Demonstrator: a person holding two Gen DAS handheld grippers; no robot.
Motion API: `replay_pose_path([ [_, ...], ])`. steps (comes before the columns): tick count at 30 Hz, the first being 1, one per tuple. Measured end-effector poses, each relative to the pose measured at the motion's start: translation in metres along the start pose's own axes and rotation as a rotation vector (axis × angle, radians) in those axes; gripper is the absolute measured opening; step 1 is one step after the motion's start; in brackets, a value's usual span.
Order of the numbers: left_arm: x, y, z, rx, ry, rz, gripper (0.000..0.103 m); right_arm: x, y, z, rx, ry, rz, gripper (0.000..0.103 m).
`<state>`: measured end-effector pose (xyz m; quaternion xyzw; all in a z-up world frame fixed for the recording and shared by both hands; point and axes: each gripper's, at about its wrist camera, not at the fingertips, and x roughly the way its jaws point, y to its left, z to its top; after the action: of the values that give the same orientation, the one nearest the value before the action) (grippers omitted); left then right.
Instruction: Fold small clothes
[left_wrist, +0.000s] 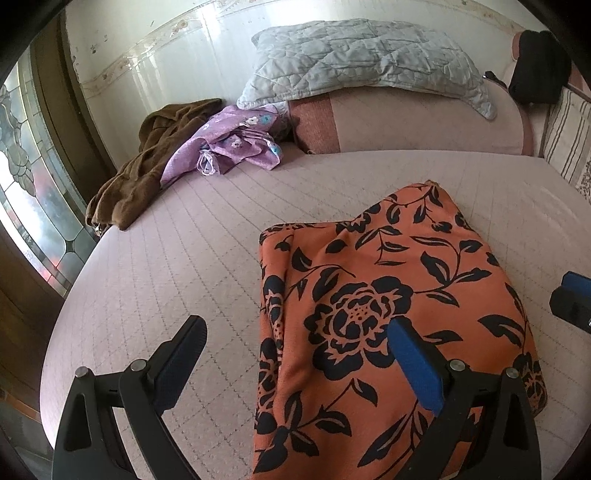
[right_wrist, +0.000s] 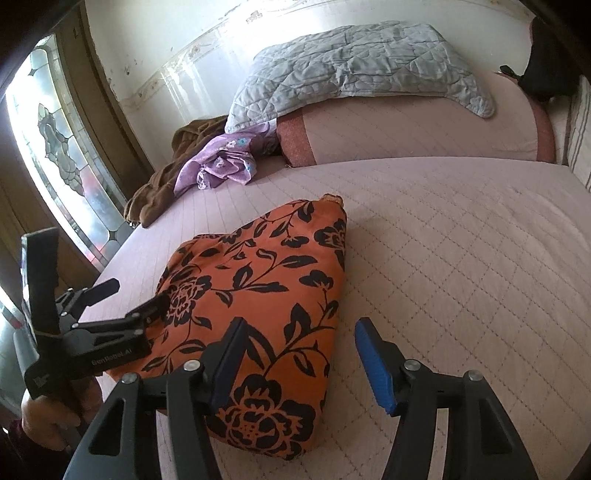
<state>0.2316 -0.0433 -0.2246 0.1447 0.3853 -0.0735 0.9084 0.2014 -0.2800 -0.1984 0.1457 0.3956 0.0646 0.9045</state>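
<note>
**Orange cloth lies folded, both claws let go**

The orange cloth with black flowers (right_wrist: 255, 314) lies on the pale pink quilted bed (right_wrist: 443, 258). It looks folded into a thick, puffy bundle. It sits near the front edge of the bed, closer to the window side.

The left gripper (left_wrist: 295, 343) has its jaws wide apart and holds nothing. One blue finger hangs over the orange cloth and the other hangs over the bare bed. The right gripper (right_wrist: 299, 347) is also wide and holds nothing. Its jaws sit over the near right edge of the cloth, one finger above the cloth and one above the bed.

More clothes wait at the far side: a crumpled purple flowered garment (left_wrist: 232, 147) and a brown fuzzy garment (left_wrist: 140, 173) beside it, under a grey quilted pillow (left_wrist: 362, 62).

What could go wrong? The bundle looks soft and loose, so a finger that bumps it could flip a layer open. It also lies near the bed's edge, so a push that way could slide it off.
</note>
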Motion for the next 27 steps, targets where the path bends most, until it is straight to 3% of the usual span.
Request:
replay_pose_path([
  [27,0.013,0.0,-0.004,0.015,0.036,0.024,0.099,0.016,-0.003,-0.003,0.028,0.056,0.024,0.064],
])
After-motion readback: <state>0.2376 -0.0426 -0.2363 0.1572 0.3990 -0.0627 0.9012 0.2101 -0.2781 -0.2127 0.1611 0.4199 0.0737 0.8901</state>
